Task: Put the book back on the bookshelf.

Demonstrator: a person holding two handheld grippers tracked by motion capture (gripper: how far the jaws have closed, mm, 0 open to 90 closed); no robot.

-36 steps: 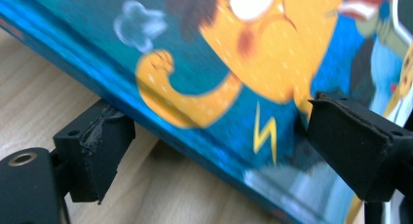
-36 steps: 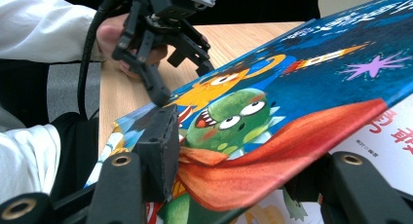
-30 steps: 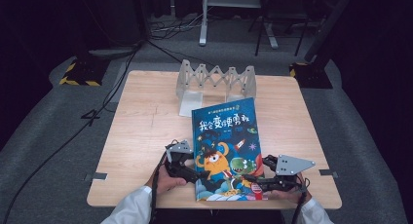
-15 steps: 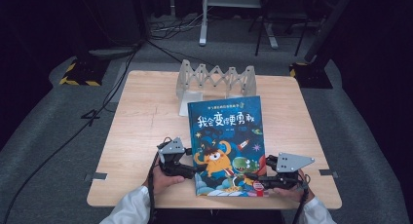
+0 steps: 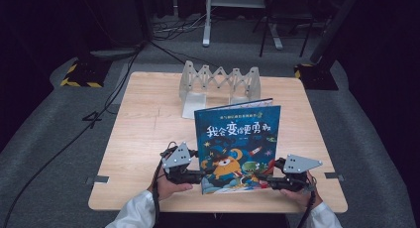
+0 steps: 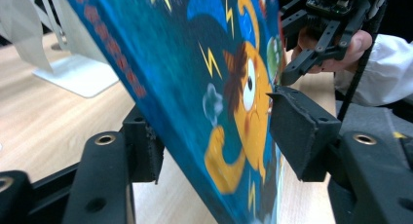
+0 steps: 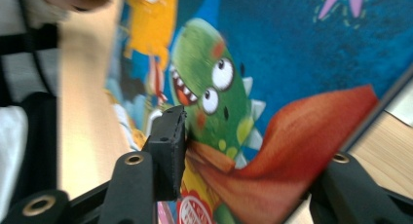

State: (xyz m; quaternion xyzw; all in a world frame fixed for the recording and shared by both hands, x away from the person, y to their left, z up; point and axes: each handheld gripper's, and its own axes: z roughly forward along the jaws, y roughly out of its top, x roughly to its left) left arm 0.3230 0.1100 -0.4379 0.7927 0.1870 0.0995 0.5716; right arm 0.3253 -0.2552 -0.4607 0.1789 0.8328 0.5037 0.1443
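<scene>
A blue picture book point(image 5: 236, 143) with a cartoon bear and a green monster stands tilted up on the wooden table point(image 5: 143, 124), its bottom edge near the front. My left gripper point(image 5: 200, 176) is at its lower left corner; its jaws have just been closing, and in the left gripper view both pads point(image 6: 297, 126) press on the book point(image 6: 209, 87). My right gripper point(image 5: 262, 179) grips the lower right corner; its jaws closed a little too. In the right gripper view one pad point(image 7: 168, 141) lies on the cover point(image 7: 292, 63) and the other jaw is behind the book.
A white zigzag folding rack point(image 5: 218, 82) stands at the back of the table, just behind the book's top edge. Cables and black stand feet with yellow-black tape point(image 5: 79, 74) lie on the grey floor around the table.
The book has swung up from lying nearly flat to steeply tilted. My left gripper has risen with it and its jaws have closed on the corner. My right gripper has hardly moved.
</scene>
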